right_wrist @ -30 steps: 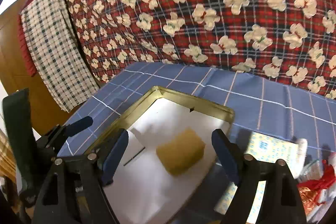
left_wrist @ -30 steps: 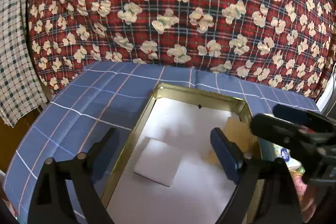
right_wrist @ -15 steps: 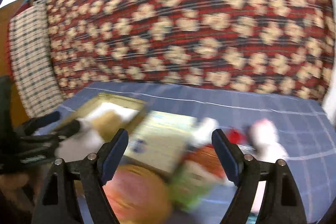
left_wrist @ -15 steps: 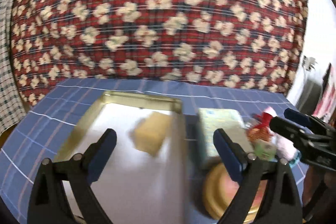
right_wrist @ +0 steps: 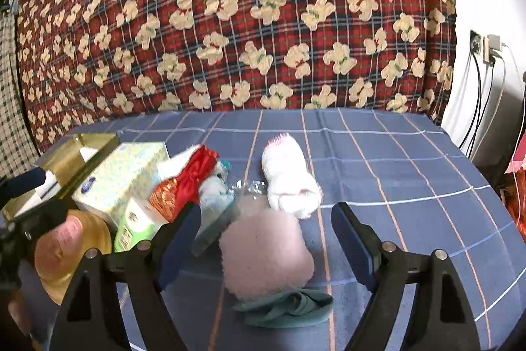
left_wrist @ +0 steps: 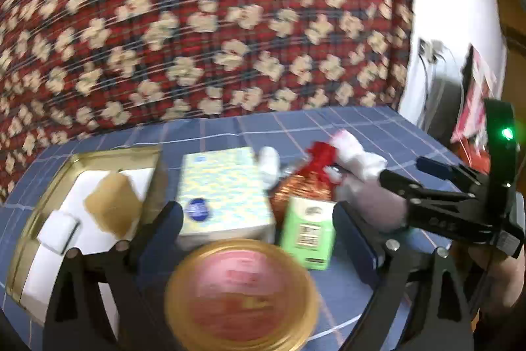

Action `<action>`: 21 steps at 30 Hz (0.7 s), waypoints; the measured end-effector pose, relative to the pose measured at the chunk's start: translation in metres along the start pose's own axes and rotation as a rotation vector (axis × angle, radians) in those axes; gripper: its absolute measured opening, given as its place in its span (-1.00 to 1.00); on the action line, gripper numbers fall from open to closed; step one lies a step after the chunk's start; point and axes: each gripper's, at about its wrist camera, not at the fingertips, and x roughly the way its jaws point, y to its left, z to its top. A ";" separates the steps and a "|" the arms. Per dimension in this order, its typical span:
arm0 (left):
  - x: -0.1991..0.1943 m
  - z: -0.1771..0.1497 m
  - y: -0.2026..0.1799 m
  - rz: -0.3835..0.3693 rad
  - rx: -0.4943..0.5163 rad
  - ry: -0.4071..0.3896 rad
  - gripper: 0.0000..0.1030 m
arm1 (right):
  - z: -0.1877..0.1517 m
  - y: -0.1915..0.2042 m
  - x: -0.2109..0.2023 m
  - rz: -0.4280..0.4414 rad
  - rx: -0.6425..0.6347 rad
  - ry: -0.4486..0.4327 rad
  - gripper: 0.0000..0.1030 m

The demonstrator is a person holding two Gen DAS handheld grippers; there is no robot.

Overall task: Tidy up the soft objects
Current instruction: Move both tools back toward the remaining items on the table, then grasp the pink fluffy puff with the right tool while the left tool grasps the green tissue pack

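Between the right gripper (right_wrist: 266,247)'s spread, empty jaws at lower centre, a pink fluffy bundle (right_wrist: 264,255) is lying lengthwise; the left gripper (left_wrist: 258,239), closing on nothing, is hovering farther off.

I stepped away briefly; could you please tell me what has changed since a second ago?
Both grippers swung right, off the gold tray toward the clutter: the left gripper now faces the tissue box, the right gripper the pink fluffy item. Both remain empty; objects unmoved.
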 end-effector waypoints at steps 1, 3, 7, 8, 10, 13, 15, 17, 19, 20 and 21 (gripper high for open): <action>0.002 0.000 -0.006 0.000 0.016 0.006 0.75 | -0.001 -0.002 0.002 0.000 -0.001 0.004 0.62; 0.007 -0.001 -0.019 -0.014 0.047 0.023 0.72 | -0.002 -0.004 0.006 0.005 0.000 0.021 0.62; 0.016 -0.002 -0.036 -0.015 0.083 0.054 0.62 | -0.006 -0.010 0.015 0.012 -0.007 0.059 0.62; 0.018 -0.002 -0.040 -0.020 0.090 0.060 0.53 | -0.006 -0.012 0.019 0.017 -0.007 0.074 0.62; 0.023 -0.003 -0.046 -0.024 0.105 0.072 0.37 | -0.006 -0.015 0.022 0.027 -0.009 0.091 0.62; 0.034 -0.005 -0.052 -0.035 0.111 0.110 0.11 | -0.005 -0.015 0.030 0.041 -0.021 0.126 0.62; 0.039 -0.006 -0.056 -0.043 0.113 0.127 0.12 | -0.006 -0.013 0.034 0.055 -0.038 0.145 0.61; 0.043 -0.005 -0.059 -0.027 0.118 0.127 0.15 | -0.008 -0.010 0.039 0.055 -0.050 0.167 0.51; 0.050 -0.005 -0.058 -0.034 0.109 0.153 0.16 | -0.008 -0.010 0.041 0.056 -0.054 0.175 0.21; 0.053 -0.005 -0.058 -0.040 0.107 0.165 0.16 | -0.009 -0.010 0.044 0.054 -0.056 0.190 0.18; 0.058 -0.005 -0.059 -0.041 0.107 0.182 0.16 | -0.009 -0.010 0.048 0.052 -0.057 0.210 0.18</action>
